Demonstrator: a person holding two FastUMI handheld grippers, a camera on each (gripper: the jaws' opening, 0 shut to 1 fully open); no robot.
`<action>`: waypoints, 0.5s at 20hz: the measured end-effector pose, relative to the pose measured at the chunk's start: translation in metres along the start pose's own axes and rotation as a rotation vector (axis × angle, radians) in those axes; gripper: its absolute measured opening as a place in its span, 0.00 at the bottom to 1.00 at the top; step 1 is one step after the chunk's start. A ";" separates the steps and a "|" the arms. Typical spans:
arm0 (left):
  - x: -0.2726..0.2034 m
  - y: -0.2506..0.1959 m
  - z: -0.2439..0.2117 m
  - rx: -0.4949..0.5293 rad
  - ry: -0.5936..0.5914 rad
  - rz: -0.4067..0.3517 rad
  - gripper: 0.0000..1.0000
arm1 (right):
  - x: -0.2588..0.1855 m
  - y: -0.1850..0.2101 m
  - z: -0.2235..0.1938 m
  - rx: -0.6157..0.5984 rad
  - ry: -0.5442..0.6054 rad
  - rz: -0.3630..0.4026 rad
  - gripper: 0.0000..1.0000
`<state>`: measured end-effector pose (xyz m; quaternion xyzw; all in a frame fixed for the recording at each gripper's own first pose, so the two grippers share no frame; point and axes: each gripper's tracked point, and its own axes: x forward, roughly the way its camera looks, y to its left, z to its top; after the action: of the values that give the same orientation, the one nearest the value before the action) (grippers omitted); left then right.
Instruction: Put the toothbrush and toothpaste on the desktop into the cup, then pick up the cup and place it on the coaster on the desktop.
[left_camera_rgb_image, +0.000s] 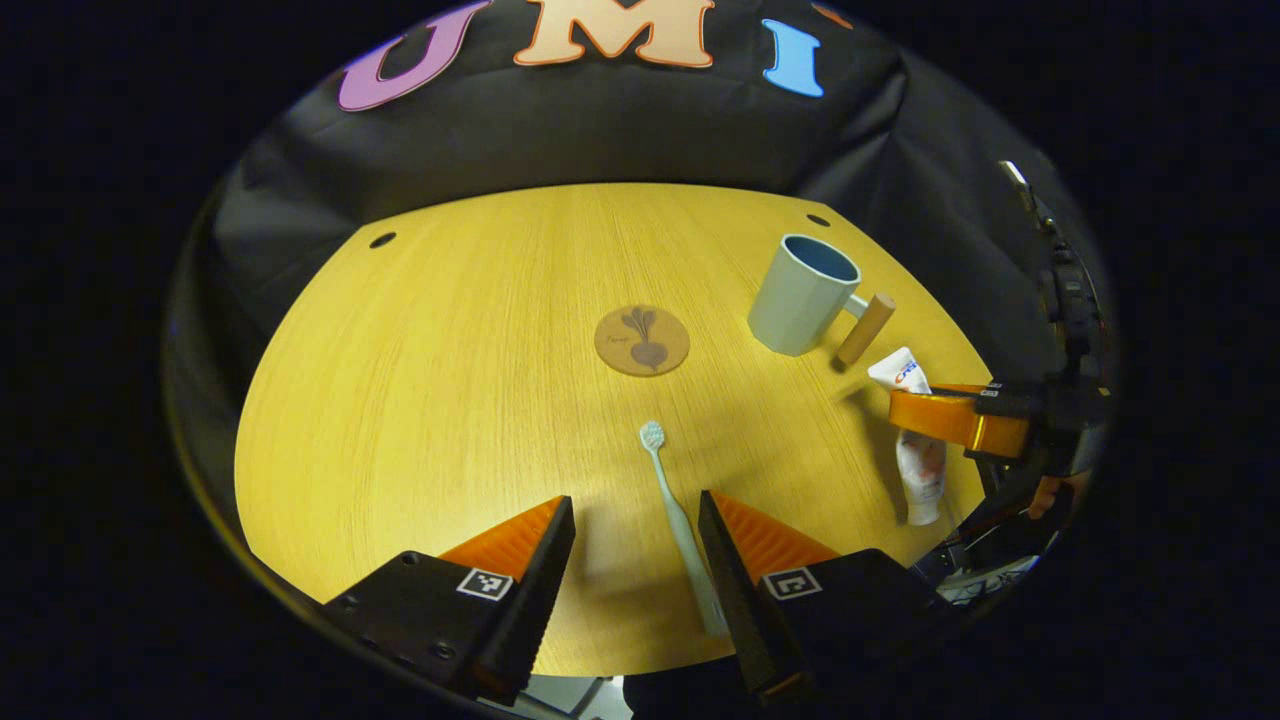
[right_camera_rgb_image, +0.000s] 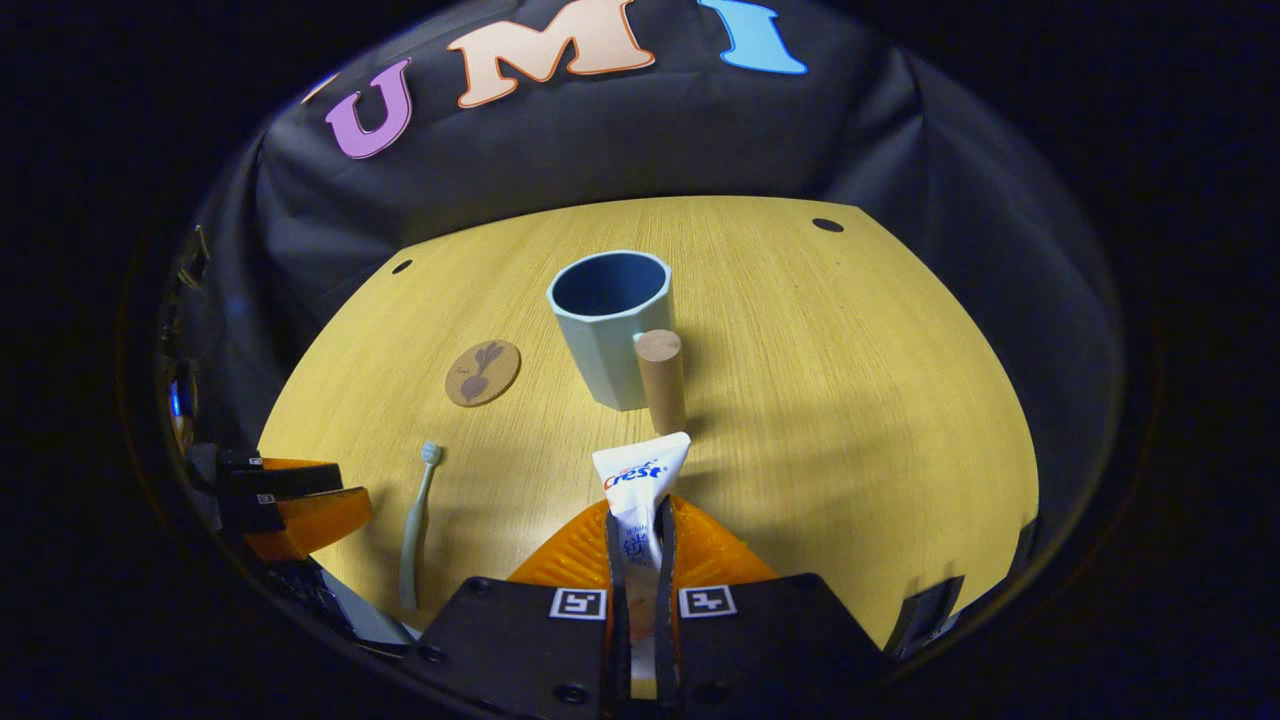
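Observation:
A pale green toothbrush (left_camera_rgb_image: 680, 520) lies on the wooden desktop (left_camera_rgb_image: 430, 380) between the fingers of my open left gripper (left_camera_rgb_image: 636, 530), bristles pointing away; the same toothbrush (right_camera_rgb_image: 416, 530) lies left of centre in the right gripper view. My right gripper (right_camera_rgb_image: 640, 545) is shut on the white toothpaste tube (right_camera_rgb_image: 640, 490), whose flat end points toward the cup. The light blue cup (right_camera_rgb_image: 612, 325) stands upright with its wooden handle (right_camera_rgb_image: 661, 380) facing me. In the left gripper view the cup (left_camera_rgb_image: 800, 295) is at the right, with the toothpaste (left_camera_rgb_image: 915, 450) and the right gripper (left_camera_rgb_image: 960, 418) below it. The round coaster (left_camera_rgb_image: 642, 340) lies mid-table.
The coaster (right_camera_rgb_image: 483, 372) sits left of the cup in the right gripper view. My left gripper (right_camera_rgb_image: 300, 505) shows at that view's left edge. Black cloth walls surround the desk. Small dark holes (right_camera_rgb_image: 827, 225) mark the desk's far corners.

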<state>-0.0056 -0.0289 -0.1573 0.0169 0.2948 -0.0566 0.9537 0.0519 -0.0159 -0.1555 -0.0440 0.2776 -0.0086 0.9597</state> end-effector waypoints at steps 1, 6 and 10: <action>0.002 -0.003 -0.003 -0.011 0.025 -0.010 0.75 | -0.006 -0.003 0.001 0.009 -0.009 -0.001 0.12; 0.017 -0.012 -0.017 -0.042 0.135 -0.031 0.70 | -0.035 -0.024 0.003 0.047 -0.048 -0.023 0.12; 0.029 -0.015 -0.026 -0.049 0.196 -0.016 0.70 | -0.048 -0.040 0.007 0.079 -0.084 -0.023 0.12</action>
<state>0.0014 -0.0448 -0.1949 -0.0035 0.3883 -0.0550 0.9199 0.0155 -0.0531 -0.1203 -0.0095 0.2360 -0.0285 0.9713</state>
